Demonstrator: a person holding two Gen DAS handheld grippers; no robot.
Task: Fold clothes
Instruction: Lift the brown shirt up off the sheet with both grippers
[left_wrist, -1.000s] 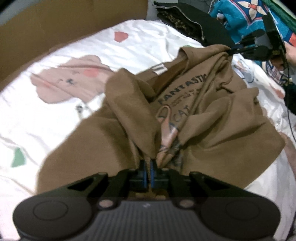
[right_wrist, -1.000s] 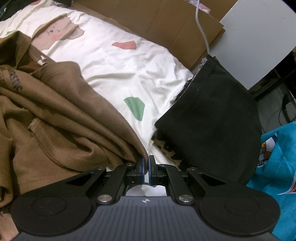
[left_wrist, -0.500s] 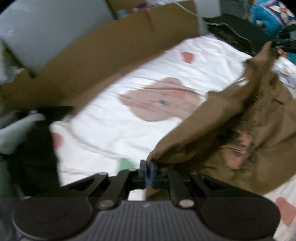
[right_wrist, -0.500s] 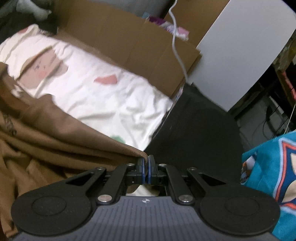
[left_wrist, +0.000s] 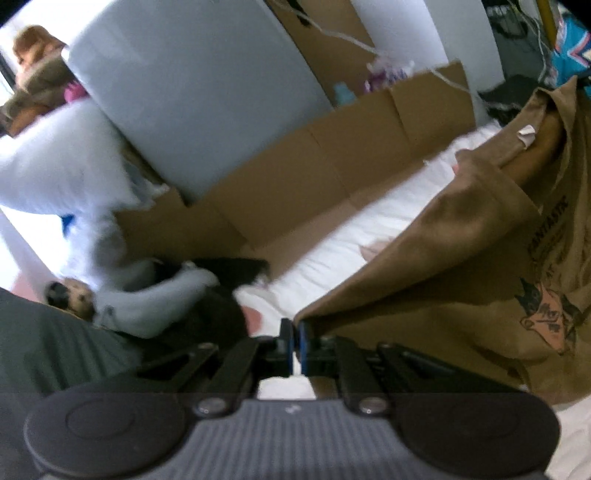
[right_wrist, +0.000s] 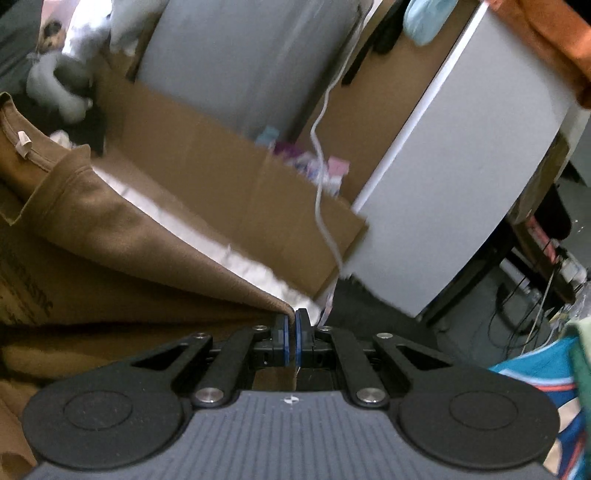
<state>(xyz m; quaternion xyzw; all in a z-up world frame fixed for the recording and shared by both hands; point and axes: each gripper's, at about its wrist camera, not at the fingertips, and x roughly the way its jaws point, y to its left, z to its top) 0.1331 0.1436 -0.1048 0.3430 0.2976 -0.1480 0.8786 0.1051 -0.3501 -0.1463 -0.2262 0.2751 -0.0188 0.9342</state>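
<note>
Holding brown T-shirt raised above white bed sheet, left tongs and right tongs each clamped on fabric edge. Advice: keep edge taut, level, lower flat onto sheet.

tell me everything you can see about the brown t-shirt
The brown t-shirt is soft, matte knit, cotton by the look of it, lifted and hanging stretched between two grips. The left tongs are shut on one corner, the right tongs on another. Its ribbed collar carries a small pale tag. The front shows dark lettering and a pinkish cat-like graphic. Folds drape from both pinched points, above the white printed sheet; whether its lower part rests there, I cannot tell.
</note>
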